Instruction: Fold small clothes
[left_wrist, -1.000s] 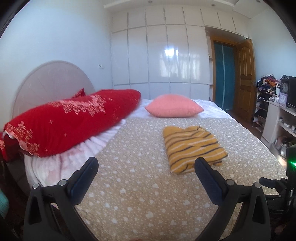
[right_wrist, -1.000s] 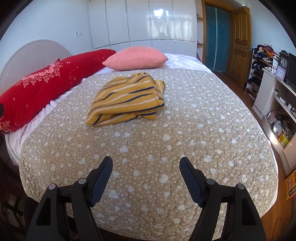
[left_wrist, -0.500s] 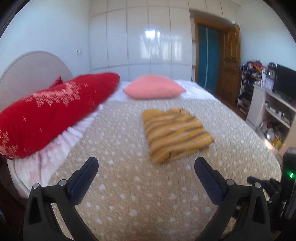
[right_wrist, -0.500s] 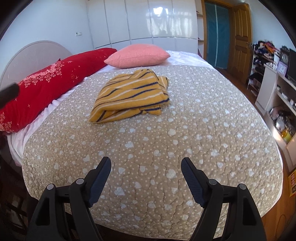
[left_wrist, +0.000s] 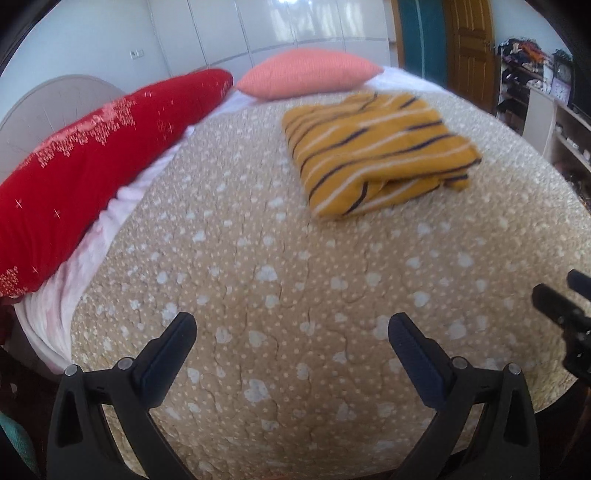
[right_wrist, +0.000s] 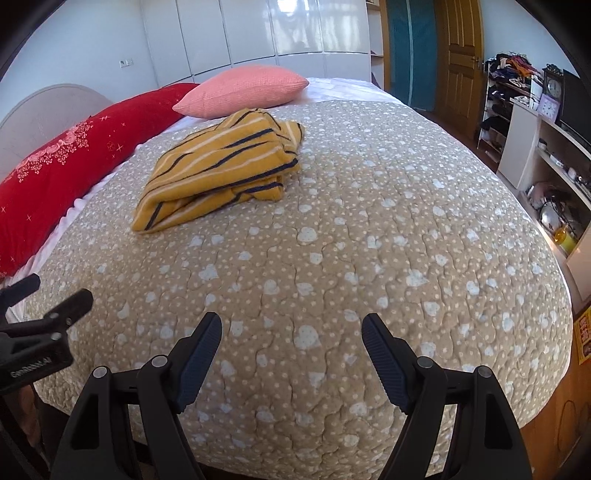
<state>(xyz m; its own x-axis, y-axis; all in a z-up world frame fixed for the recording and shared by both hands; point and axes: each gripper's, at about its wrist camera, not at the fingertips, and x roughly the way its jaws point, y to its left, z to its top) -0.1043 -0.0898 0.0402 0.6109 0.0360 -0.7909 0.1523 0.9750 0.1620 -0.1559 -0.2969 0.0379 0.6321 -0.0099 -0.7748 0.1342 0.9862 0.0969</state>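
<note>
Garment (left_wrist: 373, 147) lies far ahead of both spread, empty grippers, left (left_wrist: 291, 328) and right (right_wrist: 291, 328), long axis running front-left to back-right, nearer neither.

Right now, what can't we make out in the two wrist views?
- Striped garment: underside and inner layers hidden by its own folds, both views; garment type unclear.
- Left wrist view: motion blur smears the red bolster pattern.
- Right gripper in the left view: cut off by the right edge, jaws unreadable there; open in its own view.
- Shelf items: too small to identify.
- Bed near edge: hidden behind the left gripper.
</note>
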